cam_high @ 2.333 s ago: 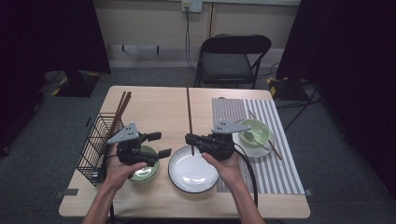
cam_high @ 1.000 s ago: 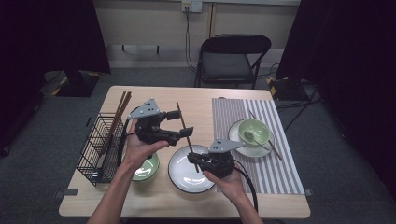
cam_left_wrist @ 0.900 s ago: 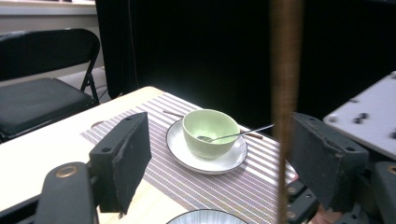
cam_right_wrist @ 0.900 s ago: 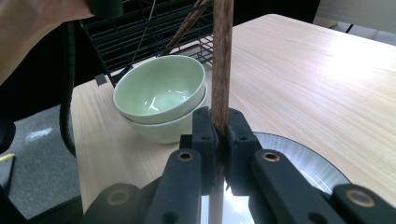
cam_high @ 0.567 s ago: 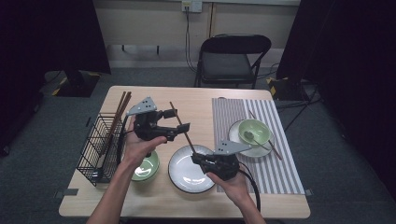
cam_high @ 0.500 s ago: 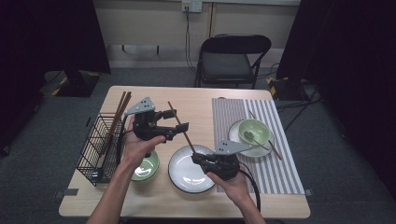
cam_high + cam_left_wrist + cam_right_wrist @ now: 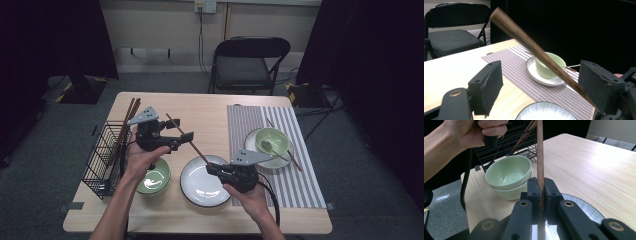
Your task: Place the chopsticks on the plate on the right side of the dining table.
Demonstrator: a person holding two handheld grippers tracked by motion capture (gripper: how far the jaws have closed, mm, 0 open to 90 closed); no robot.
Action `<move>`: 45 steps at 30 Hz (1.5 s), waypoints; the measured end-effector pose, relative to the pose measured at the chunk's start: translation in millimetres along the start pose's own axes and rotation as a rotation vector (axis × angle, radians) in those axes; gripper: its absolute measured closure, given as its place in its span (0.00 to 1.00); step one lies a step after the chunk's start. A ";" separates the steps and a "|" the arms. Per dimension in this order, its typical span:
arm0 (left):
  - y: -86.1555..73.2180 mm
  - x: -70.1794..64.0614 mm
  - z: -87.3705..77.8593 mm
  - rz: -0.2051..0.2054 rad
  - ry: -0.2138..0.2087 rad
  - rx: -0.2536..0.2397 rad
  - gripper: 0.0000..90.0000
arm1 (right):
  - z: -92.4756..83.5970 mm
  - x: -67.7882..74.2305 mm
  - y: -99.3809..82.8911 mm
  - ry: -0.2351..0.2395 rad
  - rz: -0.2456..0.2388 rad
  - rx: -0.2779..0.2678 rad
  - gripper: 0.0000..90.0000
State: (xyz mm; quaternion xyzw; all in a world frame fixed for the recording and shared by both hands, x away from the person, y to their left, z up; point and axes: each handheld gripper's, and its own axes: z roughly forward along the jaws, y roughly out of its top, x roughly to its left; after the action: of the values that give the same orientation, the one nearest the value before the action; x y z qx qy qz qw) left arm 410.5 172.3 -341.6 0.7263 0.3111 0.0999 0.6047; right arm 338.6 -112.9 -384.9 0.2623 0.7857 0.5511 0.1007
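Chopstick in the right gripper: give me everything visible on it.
The long dark brown wooden chopstick is a slim, round, tapered stick with visible grain. The right gripper is shut on its lower end above the white round plate. From there it slants up and away toward the left gripper, passing between that gripper's open jaws; in the left gripper view it lies close to one jaw, contact unclear. Its free end pokes out beyond them.

Pale wooden surface [image 7: 210, 107], black wire basket [image 7: 102, 160] at its left edge, stacked green bowls [image 7: 153, 176] beside it, white plate [image 7: 205, 186] in the middle, striped mat [image 7: 250, 125] on the right
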 end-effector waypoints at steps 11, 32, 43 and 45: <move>-4.8 6.9 -1.2 -0.014 0.010 0.021 0.18 | -6.4 1.6 5.2 -0.006 -0.006 -0.019 0.95; -5.1 13.4 -11.0 -0.019 0.036 0.009 0.18 | -8.0 -5.6 0.5 -0.003 0.023 0.014 0.95; -16.0 22.8 -10.5 -0.059 0.045 0.026 0.19 | -10.0 -3.6 3.0 0.027 0.036 0.006 0.95; -16.2 22.5 -10.2 -0.060 0.045 0.024 0.19 | -10.1 -3.7 3.0 0.026 0.034 0.006 0.95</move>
State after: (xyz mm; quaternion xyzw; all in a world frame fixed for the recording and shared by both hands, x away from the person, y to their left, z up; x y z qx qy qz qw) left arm 417.6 194.7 -359.4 0.7215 0.3472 0.0944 0.5916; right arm 338.1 -122.3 -378.9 0.2688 0.7841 0.5536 0.0802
